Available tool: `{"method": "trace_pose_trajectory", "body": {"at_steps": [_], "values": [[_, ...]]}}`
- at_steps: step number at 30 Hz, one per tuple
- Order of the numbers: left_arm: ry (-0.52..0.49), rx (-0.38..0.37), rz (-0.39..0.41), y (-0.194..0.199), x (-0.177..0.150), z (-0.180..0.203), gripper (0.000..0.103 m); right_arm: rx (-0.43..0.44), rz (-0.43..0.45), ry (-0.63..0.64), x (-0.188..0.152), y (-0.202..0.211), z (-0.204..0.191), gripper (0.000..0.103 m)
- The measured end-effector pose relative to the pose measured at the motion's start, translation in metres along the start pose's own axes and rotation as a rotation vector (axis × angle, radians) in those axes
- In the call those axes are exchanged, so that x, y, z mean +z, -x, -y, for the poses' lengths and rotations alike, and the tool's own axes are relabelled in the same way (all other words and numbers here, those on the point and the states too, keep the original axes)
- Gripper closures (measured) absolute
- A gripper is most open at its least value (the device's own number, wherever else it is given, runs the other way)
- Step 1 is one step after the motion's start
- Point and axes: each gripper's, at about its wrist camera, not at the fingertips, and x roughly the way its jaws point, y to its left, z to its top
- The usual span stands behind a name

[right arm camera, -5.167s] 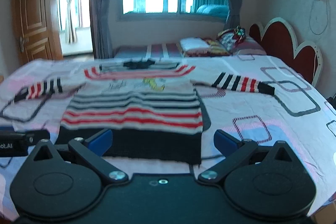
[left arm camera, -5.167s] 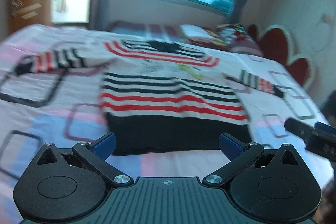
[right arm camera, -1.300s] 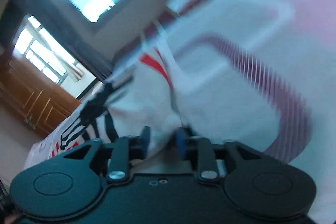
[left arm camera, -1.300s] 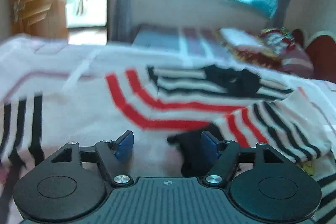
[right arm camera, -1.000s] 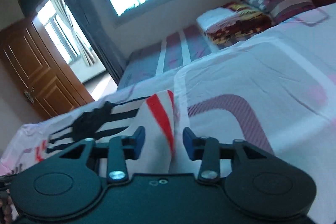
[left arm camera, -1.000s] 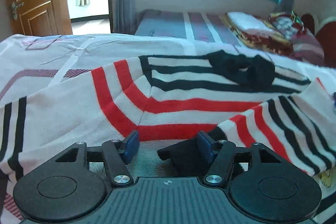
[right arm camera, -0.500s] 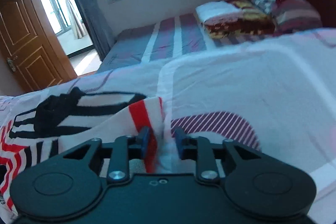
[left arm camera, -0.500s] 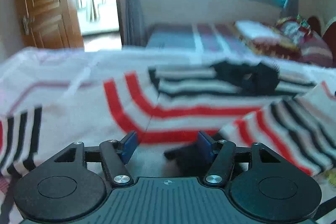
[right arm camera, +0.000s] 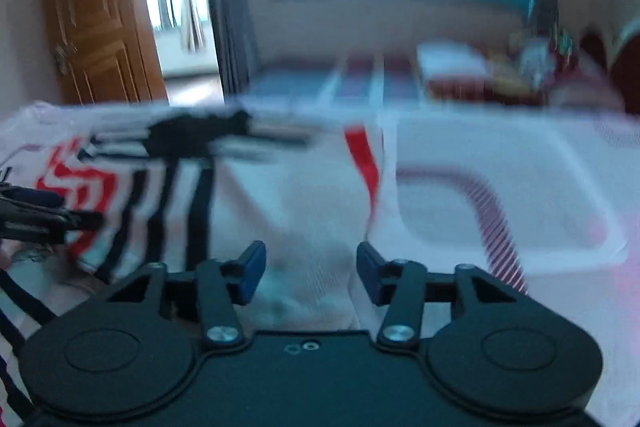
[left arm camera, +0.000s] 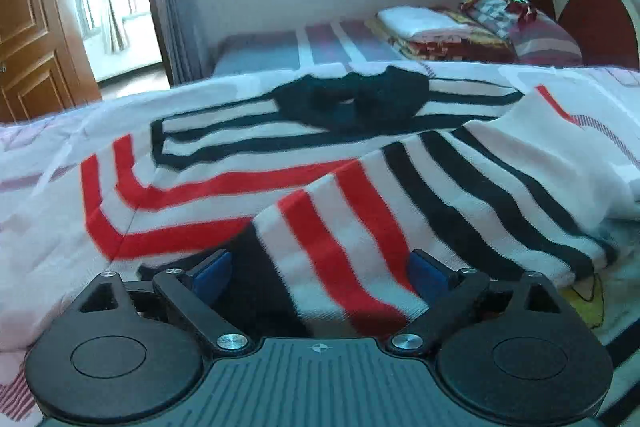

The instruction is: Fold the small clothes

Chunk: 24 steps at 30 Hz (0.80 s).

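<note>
A small striped sweater [left arm camera: 248, 163], white with red and black bands and a black collar [left arm camera: 352, 99], lies flat on the bed. Its right sleeve [left arm camera: 420, 211] is folded across the chest, with the black cuff end between my left gripper's fingers. My left gripper [left arm camera: 320, 271] is open wide over that cuff. In the blurred right wrist view the sweater [right arm camera: 192, 187] lies left of centre, and my right gripper [right arm camera: 310, 271] is open above the folded shoulder edge, holding nothing. The left gripper's fingers [right arm camera: 36, 215] show at that view's left edge.
The bed sheet [right arm camera: 500, 187] is white with pink and purple rounded squares. A second bed [left arm camera: 320, 43] with folded blankets [left arm camera: 440, 31] stands behind, under a window. A wooden door [right arm camera: 96, 19] is at the left, a red headboard [left arm camera: 596, 15] at the right.
My left gripper has opened wide and let the sleeve cuff lie on the chest. My right gripper has opened, released the shoulder fold and drawn back a little.
</note>
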Motion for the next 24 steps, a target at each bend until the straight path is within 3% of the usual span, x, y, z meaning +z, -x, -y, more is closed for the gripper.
{"method": "trace_pose_trajectory", "body": {"at_steps": [1, 3, 5, 7, 8, 9, 10, 13, 15, 17, 24], "values": [[0.020, 0.005, -0.010, 0.008, 0.002, -0.008, 0.009, 0.001, -0.074, -0.025, -0.008, -0.013, 0.001, 0.051], [0.064, 0.037, 0.072, 0.039, -0.004, -0.034, 0.009, -0.015, -0.076, -0.074, -0.006, -0.008, 0.002, 0.051], [0.153, 0.056, 0.104, 0.066, -0.021, -0.077, 0.009, -0.037, 0.011, -0.098, -0.004, 0.012, -0.001, 0.050], [0.278, 0.099, 0.112, 0.090, -0.045, -0.133, 0.010, -0.035, 0.038, -0.151, -0.003, 0.025, -0.003, 0.047], [0.353, 0.137, 0.116, 0.102, -0.061, -0.166, 0.016, -0.035, 0.029, -0.185, -0.004, 0.027, -0.003, 0.047], [0.434, 0.190, 0.114, 0.113, -0.079, -0.202, 0.035, -0.040, 0.017, -0.216, -0.006, 0.029, -0.004, 0.047], [0.506, 0.235, 0.098, 0.120, -0.096, -0.233, 0.045, -0.048, 0.002, -0.239, -0.008, 0.030, -0.007, 0.047], [0.755, 0.307, 0.095, 0.134, -0.143, -0.326, 0.045, -0.073, -0.017, -0.265, -0.012, 0.037, -0.022, 0.047], [0.931, 0.262, 0.138, 0.137, -0.170, -0.375, 0.048, -0.087, -0.028, -0.274, -0.011, 0.046, -0.041, 0.045], [1.024, 0.157, 0.196, 0.136, -0.184, -0.403, 0.048, -0.088, -0.032, -0.286, -0.009, 0.049, -0.063, 0.044], [1.085, 0.061, 0.263, 0.113, -0.180, -0.437, 0.048, -0.069, 0.013, -0.306, 0.014, 0.062, -0.133, 0.041]]}}
